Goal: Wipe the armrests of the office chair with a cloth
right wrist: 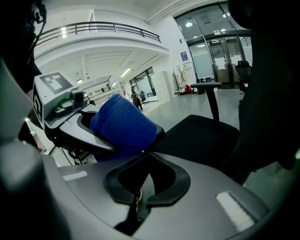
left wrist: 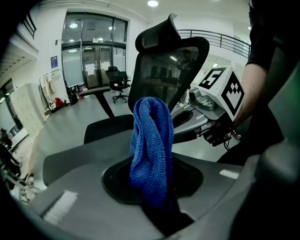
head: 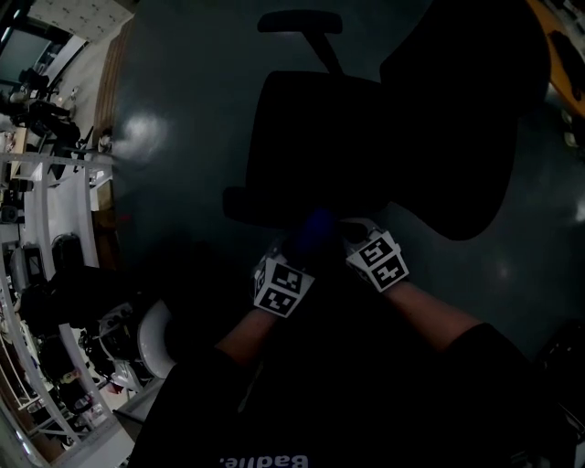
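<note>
The black office chair (head: pixel 320 146) stands before me, its backrest (head: pixel 466 119) to the right. One armrest (head: pixel 300 20) is on the far side, the other (head: pixel 247 206) close to my grippers. My left gripper (head: pixel 306 242) is shut on a blue cloth (head: pixel 316 230), which stands bunched up out of the jaws (left wrist: pixel 150 145). My right gripper (head: pixel 352 230) sits just to its right, shut with nothing in it (right wrist: pixel 143 192). In the right gripper view the cloth (right wrist: pixel 123 124) lies left of the seat (right wrist: pixel 201 136). Whether the cloth touches the near armrest I cannot tell.
Dark grey floor (head: pixel 174 110) surrounds the chair. Desks and shelves full of equipment (head: pixel 46 183) run along the left. Another office chair (left wrist: pixel 117 79) stands far back by glass doors (left wrist: pixel 89 56).
</note>
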`<control>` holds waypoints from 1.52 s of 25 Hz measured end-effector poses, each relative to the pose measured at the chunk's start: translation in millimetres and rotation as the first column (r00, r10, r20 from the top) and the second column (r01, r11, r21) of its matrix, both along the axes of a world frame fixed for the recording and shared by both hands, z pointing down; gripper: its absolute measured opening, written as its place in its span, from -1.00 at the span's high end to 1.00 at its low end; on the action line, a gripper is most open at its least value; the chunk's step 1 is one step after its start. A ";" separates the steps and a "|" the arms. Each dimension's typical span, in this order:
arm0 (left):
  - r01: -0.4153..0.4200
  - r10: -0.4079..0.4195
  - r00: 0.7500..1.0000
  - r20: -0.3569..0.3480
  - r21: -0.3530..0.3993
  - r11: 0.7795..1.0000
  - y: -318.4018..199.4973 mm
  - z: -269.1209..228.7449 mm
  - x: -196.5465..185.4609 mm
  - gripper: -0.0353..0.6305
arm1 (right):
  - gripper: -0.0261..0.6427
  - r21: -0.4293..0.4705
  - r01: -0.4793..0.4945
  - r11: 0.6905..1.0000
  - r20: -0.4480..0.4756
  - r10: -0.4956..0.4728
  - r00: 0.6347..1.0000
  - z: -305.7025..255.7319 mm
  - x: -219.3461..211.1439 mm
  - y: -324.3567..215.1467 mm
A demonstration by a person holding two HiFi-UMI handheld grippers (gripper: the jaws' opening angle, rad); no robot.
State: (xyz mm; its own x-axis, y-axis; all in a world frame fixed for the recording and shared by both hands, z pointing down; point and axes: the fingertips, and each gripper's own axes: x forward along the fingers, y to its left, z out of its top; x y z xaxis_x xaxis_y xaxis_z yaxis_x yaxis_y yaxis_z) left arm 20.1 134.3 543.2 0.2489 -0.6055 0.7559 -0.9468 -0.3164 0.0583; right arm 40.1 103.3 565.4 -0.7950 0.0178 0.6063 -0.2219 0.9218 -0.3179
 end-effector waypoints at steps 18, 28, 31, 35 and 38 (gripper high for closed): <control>0.041 -0.037 0.999 -0.023 0.162 0.986 10.3 -61.1 -36.8 0.52 | 0.92 0.103 -0.094 0.990 0.075 0.086 0.993 -61.5 4.5 -8.1; 0.028 -0.006 0.996 -0.088 0.251 0.968 56.2 -82.9 -79.4 0.52 | 0.92 0.161 -0.219 0.962 0.096 0.206 0.974 -93.6 -11.4 34.8; 0.037 -0.002 0.992 -0.125 0.280 0.959 71.7 -87.3 -90.3 0.52 | 0.92 0.165 -0.260 0.952 0.115 0.243 0.963 -107.2 -13.3 47.8; 0.085 -0.022 0.981 -0.192 0.326 0.942 83.0 -103.7 -104.3 0.52 | 0.92 0.181 -0.281 0.942 0.151 0.256 0.955 -132.0 -16.2 59.0; 0.109 -0.031 0.975 -0.222 0.351 0.930 92.6 -120.6 -109.3 0.52 | 0.92 0.192 -0.265 0.945 0.193 0.229 0.954 -153.6 -19.2 69.4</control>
State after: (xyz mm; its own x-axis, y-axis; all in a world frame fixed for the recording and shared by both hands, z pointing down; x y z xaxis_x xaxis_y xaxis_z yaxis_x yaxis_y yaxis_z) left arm -89.2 226.9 422.6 0.3242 -0.8478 0.4198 -0.9460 -0.2865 0.1518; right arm 20.9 172.7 411.8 -0.8475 -0.3070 0.4330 -0.4121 0.8947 -0.1723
